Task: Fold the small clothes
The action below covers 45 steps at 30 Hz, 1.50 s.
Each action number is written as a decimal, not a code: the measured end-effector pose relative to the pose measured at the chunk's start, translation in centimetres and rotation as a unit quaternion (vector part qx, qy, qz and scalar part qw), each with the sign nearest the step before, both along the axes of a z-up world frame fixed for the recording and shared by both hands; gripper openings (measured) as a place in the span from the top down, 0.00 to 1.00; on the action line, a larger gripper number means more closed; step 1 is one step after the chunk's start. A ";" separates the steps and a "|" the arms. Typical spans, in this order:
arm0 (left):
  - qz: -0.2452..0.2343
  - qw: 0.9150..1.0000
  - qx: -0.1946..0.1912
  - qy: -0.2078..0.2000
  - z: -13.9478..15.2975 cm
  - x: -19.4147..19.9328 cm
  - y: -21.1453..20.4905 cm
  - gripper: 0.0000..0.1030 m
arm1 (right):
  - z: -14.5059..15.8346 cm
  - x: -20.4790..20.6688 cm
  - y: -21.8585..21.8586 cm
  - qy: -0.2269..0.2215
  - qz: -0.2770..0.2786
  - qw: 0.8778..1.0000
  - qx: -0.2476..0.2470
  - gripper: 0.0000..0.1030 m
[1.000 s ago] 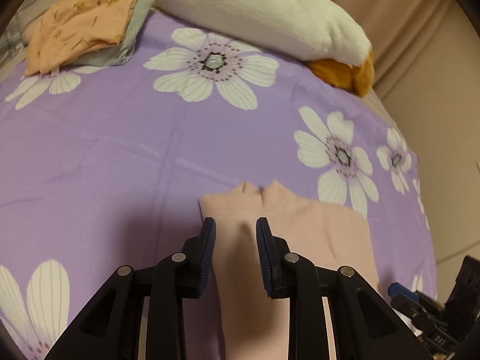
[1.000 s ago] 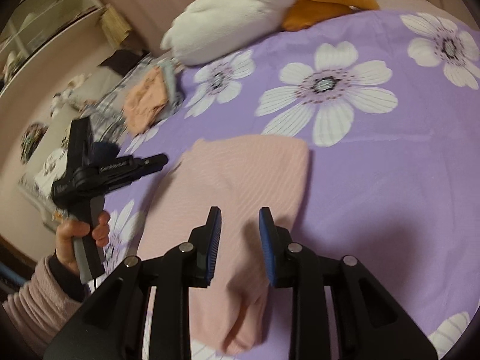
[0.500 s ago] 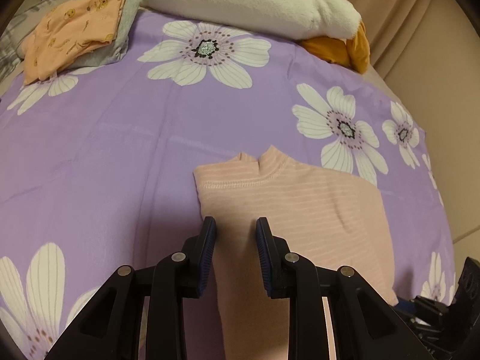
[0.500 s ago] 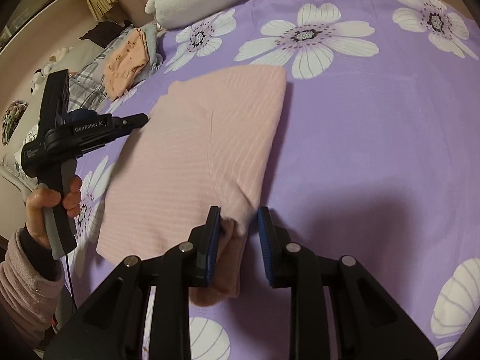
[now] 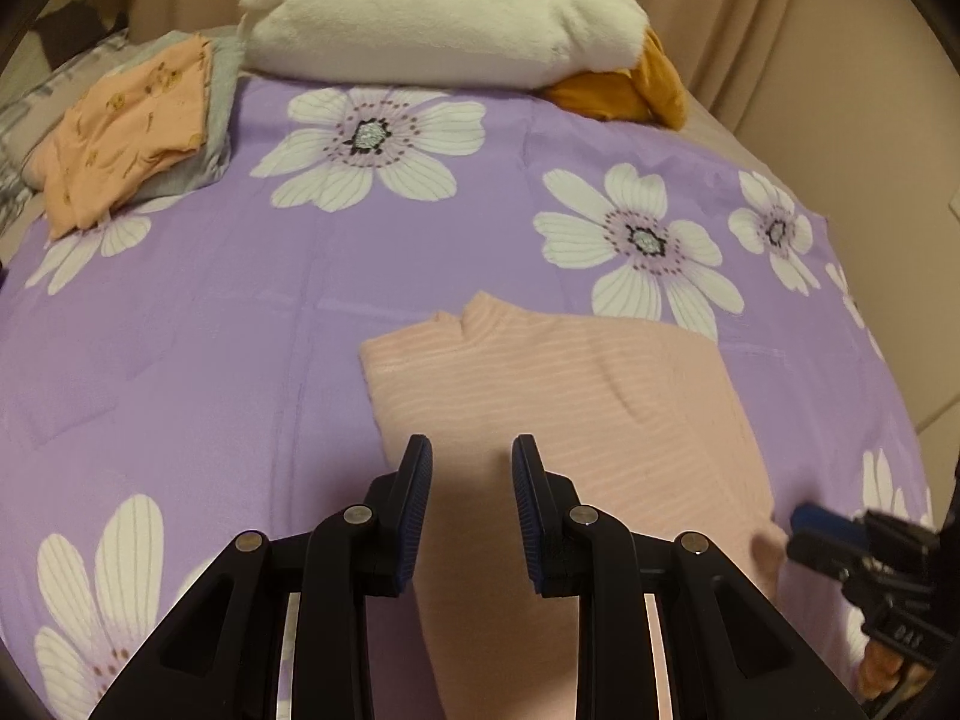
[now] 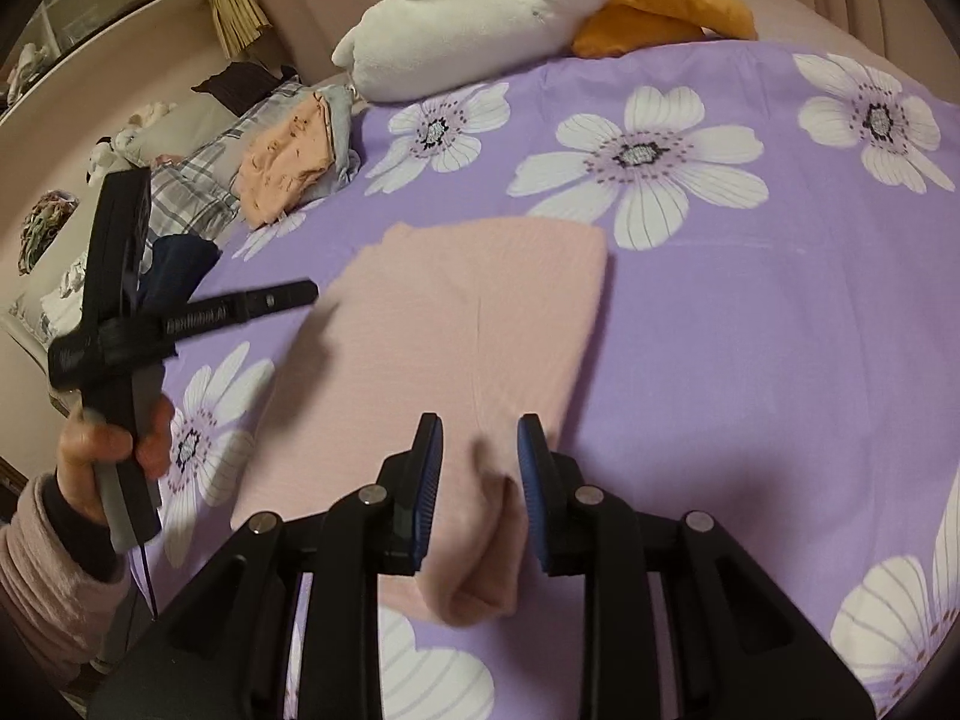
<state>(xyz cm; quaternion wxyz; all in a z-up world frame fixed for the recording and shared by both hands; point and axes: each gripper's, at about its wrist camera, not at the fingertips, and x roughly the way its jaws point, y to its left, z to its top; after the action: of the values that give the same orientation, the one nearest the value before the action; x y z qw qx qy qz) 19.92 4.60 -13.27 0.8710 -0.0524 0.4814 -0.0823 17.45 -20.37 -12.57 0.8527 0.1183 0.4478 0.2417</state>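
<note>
— Two tongs, then. How do they stand?

— Both are part open, with a narrow gap between the jaws. The left tongs (image 5: 471, 468) hang over the near part of the pink top (image 5: 570, 396), and the cloth shows flat through the gap; the pads grip nothing.

— And the right tongs (image 6: 480, 444)?

— They are over the near right corner of the same top. A rolled cuff or fold of pink cloth lies in the gap and runs back under the jaws. It seems to lie loose on the bed (image 5: 180, 330), with the pads not pressing it.

— Where is the top itself?

— It lies on the purple bedcover with the big white flowers, near the person and folded to a rough oblong. Its collar is at the far left corner in the left wrist view. One soft crease runs down the cloth.

— Can either camera see the other tongs?

— Yes. The right wrist view shows the left ones from the side, held in a hand (image 6: 102, 450) with a ribbed pink sleeve (image 6: 48, 576); their tip is just at the top's left edge. That part is blurred.

— What else is on the bed?

— A white plush toy (image 5: 432, 18) with orange parts lies at the far end. Beside it an orange printed garment (image 5: 126, 126) sits folded on a grey one (image 5: 219, 114), well apart from the pink top.
</note>
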 end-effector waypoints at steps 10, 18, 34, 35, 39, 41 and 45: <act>0.005 1.000 0.001 0.020 -1.1 -1.0 0.0 0.76 | -3.0 0.8 0.5 0.049 -0.009 0.999 -0.009 0.74; 0.013 0.999 -0.015 0.028 -0.9 -3.1 0.3 0.76 | -3.4 -0.6 -0.1 0.069 -0.009 0.998 -0.008 0.74; 0.036 0.983 -0.148 0.105 -3.8 -9.8 2.1 0.62 | -3.9 -2.7 -1.5 0.117 -0.014 0.991 0.070 0.53; 0.034 0.983 -0.148 0.104 -3.8 -9.9 2.0 0.62 | -4.1 -2.9 -1.4 0.120 -0.008 0.990 0.073 0.53; 0.031 0.983 -0.150 0.102 -3.6 -10.3 1.3 0.62 | -4.3 -3.2 -0.9 0.122 0.004 0.989 0.079 0.53; 0.029 0.984 -0.145 0.098 -3.5 -10.5 0.9 0.62 | -4.3 -3.4 -0.4 0.118 0.009 0.990 0.072 0.59; 0.028 0.985 -0.141 0.095 -3.4 -10.5 0.7 0.62 | -4.2 -3.6 0.1 0.109 0.010 0.992 0.057 0.72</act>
<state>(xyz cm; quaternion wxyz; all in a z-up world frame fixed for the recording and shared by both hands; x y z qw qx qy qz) 9.44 5.28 -16.69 0.8075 -0.1957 0.5436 -0.1192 13.88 -20.28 -16.77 0.7881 0.1879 0.5249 0.2608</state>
